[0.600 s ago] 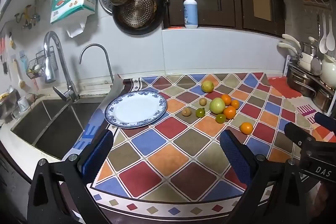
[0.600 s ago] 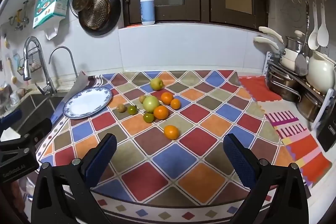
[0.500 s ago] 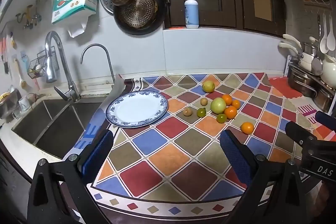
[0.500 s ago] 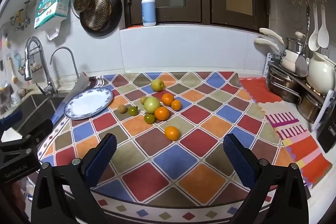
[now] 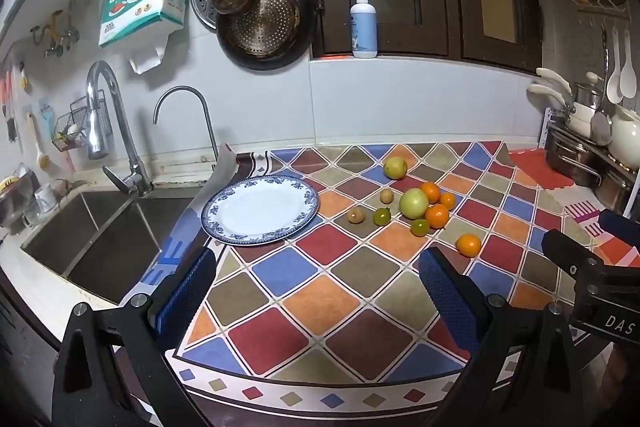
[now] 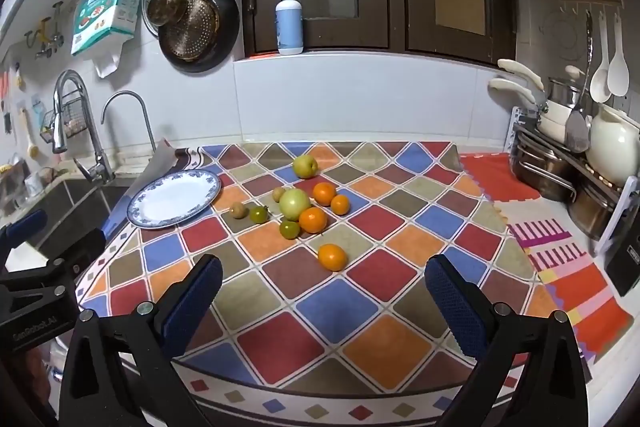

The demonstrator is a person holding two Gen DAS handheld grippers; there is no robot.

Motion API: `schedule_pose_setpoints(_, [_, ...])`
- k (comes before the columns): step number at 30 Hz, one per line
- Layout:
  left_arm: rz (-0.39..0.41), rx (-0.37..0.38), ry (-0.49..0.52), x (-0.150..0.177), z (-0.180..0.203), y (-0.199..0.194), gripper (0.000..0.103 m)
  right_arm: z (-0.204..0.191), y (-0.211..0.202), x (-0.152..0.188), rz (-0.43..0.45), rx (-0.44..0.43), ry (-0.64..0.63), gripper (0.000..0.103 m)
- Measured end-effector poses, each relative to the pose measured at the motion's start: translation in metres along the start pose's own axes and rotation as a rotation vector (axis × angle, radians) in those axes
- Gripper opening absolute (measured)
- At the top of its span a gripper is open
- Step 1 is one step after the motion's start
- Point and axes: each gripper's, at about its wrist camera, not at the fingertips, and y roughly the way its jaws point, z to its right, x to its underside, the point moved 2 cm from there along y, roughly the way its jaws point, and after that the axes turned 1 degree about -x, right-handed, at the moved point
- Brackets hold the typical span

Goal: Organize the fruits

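Observation:
An empty blue-rimmed white plate (image 5: 259, 211) (image 6: 175, 198) lies at the left of the chequered mat. Right of it is a cluster of fruits: a big green one (image 5: 413, 203) (image 6: 295, 204), a yellow-green one (image 5: 395, 167) (image 6: 305, 166) behind, several oranges, two small green fruits and two small brown ones. One orange (image 5: 468, 245) (image 6: 332, 257) lies apart, nearest me. My left gripper (image 5: 316, 291) is open and empty over the mat's front edge. My right gripper (image 6: 322, 293) is open and empty, just short of the lone orange.
A double sink (image 5: 92, 231) with two taps lies left of the mat. A dish rack with pots (image 6: 576, 167) stands at the right, on a striped mat (image 6: 560, 259). A soap bottle (image 5: 363, 25) stands on the window sill; pans hang on the wall.
Both views shifted very slightly; the grippers stay open and the fruits have not moved.

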Motion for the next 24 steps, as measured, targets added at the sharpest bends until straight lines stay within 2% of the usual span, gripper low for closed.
schedule_pose_setpoints(24, [0.020,-0.005,0.008,-0.0027,0.0028,-0.0036,0.103,-0.0009,-0.0029,-0.0007,0.003,-0.002,0.001,0.102])
